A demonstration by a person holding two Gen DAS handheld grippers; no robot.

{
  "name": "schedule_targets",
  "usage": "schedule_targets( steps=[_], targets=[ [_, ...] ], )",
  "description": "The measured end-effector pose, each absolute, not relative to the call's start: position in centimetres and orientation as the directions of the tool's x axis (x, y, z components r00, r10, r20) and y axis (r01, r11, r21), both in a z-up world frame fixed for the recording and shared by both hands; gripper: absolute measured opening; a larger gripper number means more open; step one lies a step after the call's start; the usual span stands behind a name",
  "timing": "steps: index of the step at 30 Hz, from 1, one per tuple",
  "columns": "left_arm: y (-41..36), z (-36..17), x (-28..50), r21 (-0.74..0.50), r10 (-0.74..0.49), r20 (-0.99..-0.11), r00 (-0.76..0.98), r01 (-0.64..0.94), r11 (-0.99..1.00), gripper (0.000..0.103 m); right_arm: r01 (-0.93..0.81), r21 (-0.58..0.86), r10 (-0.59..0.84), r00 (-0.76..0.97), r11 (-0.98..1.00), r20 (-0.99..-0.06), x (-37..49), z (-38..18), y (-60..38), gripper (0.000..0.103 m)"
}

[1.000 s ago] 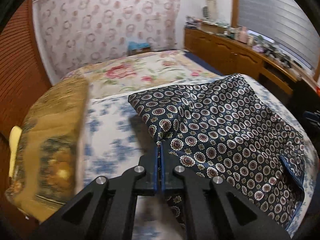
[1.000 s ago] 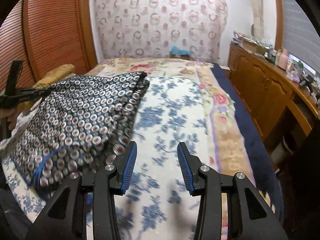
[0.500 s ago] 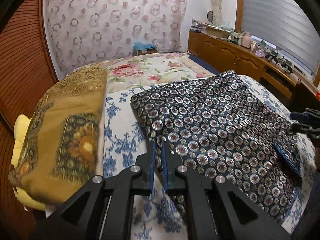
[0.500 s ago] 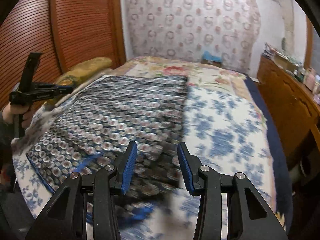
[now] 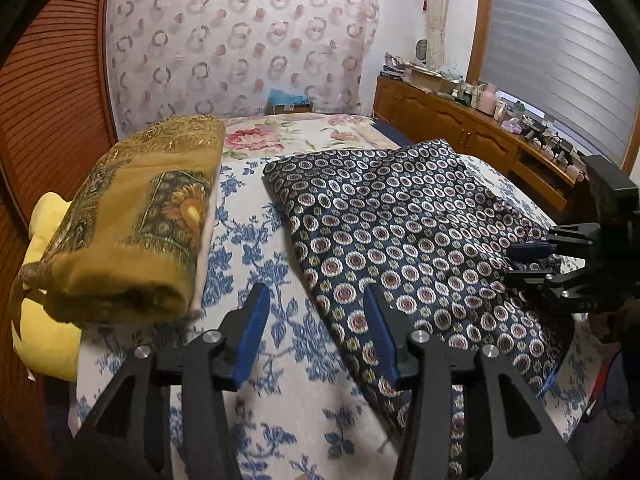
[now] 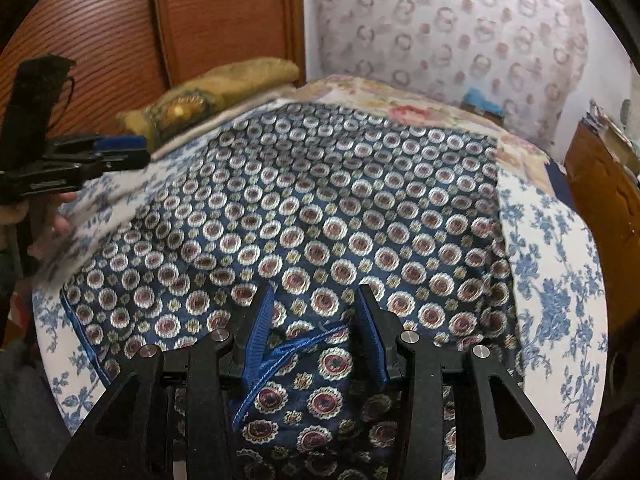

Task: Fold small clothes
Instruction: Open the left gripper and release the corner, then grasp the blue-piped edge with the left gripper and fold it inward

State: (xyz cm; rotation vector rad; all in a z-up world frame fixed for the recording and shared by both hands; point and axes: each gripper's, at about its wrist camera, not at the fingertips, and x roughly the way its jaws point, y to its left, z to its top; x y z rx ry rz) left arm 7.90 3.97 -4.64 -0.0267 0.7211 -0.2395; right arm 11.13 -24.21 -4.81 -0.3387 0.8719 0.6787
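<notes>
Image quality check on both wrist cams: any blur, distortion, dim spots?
Left wrist view: mostly sharp; strong fisheye bends the wooden cabinets; the gold folded cloth smears at its near end; the window blind is bright but not blown out. Right wrist view: motion blur on the left tongs and the wall curtain; the patterned garment is sharper near the right tongs.

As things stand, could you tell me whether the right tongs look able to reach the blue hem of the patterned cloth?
Probably yes: the right tongs are open directly over the blue hem of the cloth, with nothing between; the left tongs are off to the side.
</notes>
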Motion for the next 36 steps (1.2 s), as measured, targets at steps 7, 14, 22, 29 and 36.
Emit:
schedule_targets(
  steps=[7, 14, 22, 29, 36],
  targets=[
    [3.1, -4.7, 6.2, -0.108, -0.241, -0.648, 0.723, 0.226, 0.968, 0.052, -0.629, -0.036, 0.33, 0.455, 0.776, -0.827, 9.3, -4.9, -27.6, 0.042],
    [2.0, -5.3, 4.6, -0.113, -0.255, -0.657, 0.71, 0.242, 0.964, 0.052, -0.56, -0.028, 0.31, 0.498, 0.828, -0.81, 7.0, -4.2, -32.1, 0.042],
    [1.4, -7.0, 3.2, -0.119, -0.255, -0.687, 0.681, 0.241, 0.963, 0.052, -0.491, -0.033, 0.268, 0.53, 0.871, -0.805, 5.7, -4.3, -35.1, 0.042],
    [1.0, -7.7, 2.0, -0.125, -0.258, -0.705, 0.661, 0.242, 0.962, 0.052, -0.478, -0.032, 0.284, 0.574, 0.878, -0.768, 4.6, -3.2, -35.7, 0.042],
    [0.7, -8.3, 0.7, -0.15, -0.283, -0.718, 0.635, 0.257, 0.955, 0.052, -0.527, -0.016, 0.355, 0.596, 0.85, -0.72, 3.5, -1.6, -34.3, 0.042]
  ],
)
